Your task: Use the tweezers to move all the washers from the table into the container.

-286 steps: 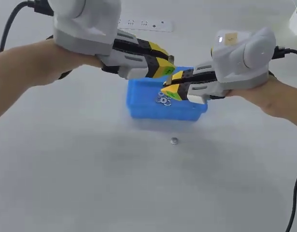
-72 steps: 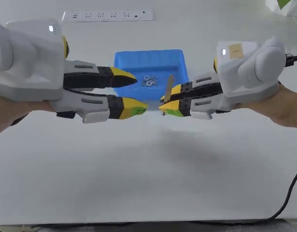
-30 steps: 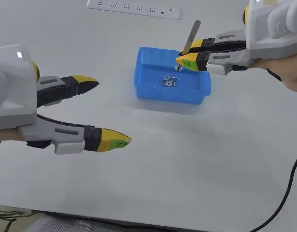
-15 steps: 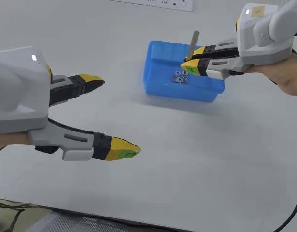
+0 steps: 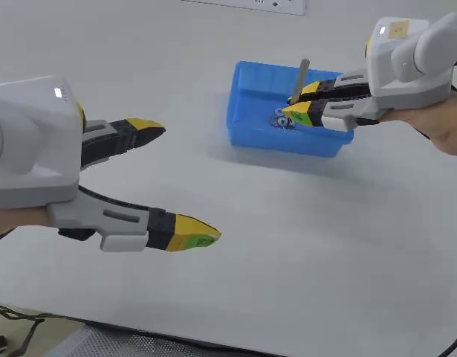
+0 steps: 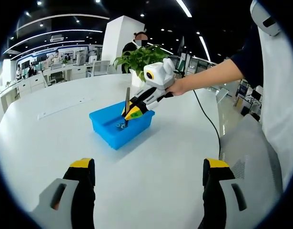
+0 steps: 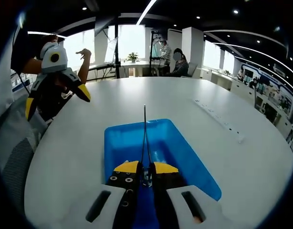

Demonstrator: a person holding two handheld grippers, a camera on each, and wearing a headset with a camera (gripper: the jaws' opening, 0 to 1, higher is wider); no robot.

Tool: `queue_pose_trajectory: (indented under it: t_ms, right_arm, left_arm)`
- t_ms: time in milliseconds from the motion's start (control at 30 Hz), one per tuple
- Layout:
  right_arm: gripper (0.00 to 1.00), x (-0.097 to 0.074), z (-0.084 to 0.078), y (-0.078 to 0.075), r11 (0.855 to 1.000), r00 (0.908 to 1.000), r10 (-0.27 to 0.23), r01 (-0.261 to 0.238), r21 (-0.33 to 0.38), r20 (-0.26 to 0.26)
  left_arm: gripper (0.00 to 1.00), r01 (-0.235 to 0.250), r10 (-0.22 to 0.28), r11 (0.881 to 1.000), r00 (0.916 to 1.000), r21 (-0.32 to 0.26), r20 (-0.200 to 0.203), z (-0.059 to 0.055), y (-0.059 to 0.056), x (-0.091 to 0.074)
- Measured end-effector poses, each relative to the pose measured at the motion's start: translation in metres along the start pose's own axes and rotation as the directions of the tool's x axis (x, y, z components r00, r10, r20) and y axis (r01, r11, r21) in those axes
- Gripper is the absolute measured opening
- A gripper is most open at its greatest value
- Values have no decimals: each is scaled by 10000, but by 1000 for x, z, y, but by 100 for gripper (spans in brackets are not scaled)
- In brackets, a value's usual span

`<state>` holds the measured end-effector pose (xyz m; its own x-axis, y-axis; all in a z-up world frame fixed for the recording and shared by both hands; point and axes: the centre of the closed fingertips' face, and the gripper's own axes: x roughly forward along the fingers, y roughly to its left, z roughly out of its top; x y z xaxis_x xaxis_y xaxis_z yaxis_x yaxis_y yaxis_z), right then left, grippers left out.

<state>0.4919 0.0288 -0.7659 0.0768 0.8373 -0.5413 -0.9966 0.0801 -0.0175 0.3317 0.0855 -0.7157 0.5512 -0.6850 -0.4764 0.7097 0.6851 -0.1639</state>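
Fingers [image 5: 311, 91] of right gripper [image 5: 289, 110] pinching tweezers [image 5: 301, 73], over blue container [image 5: 287, 142] holding washers [image 5: 281, 120]

The washers [image 5: 281, 120] lie in the container [image 5: 287, 142] on the table [image 5: 302, 245].

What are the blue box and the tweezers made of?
The blue box looks like plastic: bright, even colour and smooth moulded walls. The tweezers look like metal, probably steel: thin, grey, with a dull shine.
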Motion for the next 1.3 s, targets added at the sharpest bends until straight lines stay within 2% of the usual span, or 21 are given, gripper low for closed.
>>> queue_pose_trajectory:
  t_ms: [200,267,367,633,767,800,900,1067,1167,1300]
  right_arm:
    - [8,0,2,-1,9994,9998,-145,141,-329,-99]
    - [8,-2,6,-1,9990,9998,-184,183,-398,-37]
    - [8,-7,12,-2,9980,9995,-310,308,-545,-36]
    - [7,-26,37,-4,9961,9973,-621,644,-599,387]
    - [7,-32,42,-1,9963,9970,-607,635,-587,491]
    - [7,-34,44,0,9962,9969,-602,631,-592,503]
    - [7,-39,51,9,9970,9973,-460,494,-591,580]
    - [7,-48,60,29,9967,9985,-98,141,-804,544]
    - [7,-53,62,39,9959,9989,44,-1,-905,475]
    - [7,-59,61,57,9935,9991,369,-342,-1084,230]
  left_arm:
    - [99,-51,51,10000,10000,15,-12,1,2,0]
    - [99,-102,101,9999,9999,58,36,4,5,1]
    - [99,-228,223,9995,9995,215,223,15,11,4]
    - [97,-420,371,9956,9975,839,596,45,24,11]
    - [95,-491,421,9915,9973,1202,594,54,27,15]
    - [95,-585,524,9893,9974,1340,490,55,29,16]
    - [94,-563,495,9872,9976,1496,486,60,29,18]
    - [93,-650,534,9872,9952,1459,819,79,30,23]
    - [90,-568,405,9826,9947,1769,946,95,20,26]
    - [83,-165,-100,9765,9925,2150,1219,106,12,33]
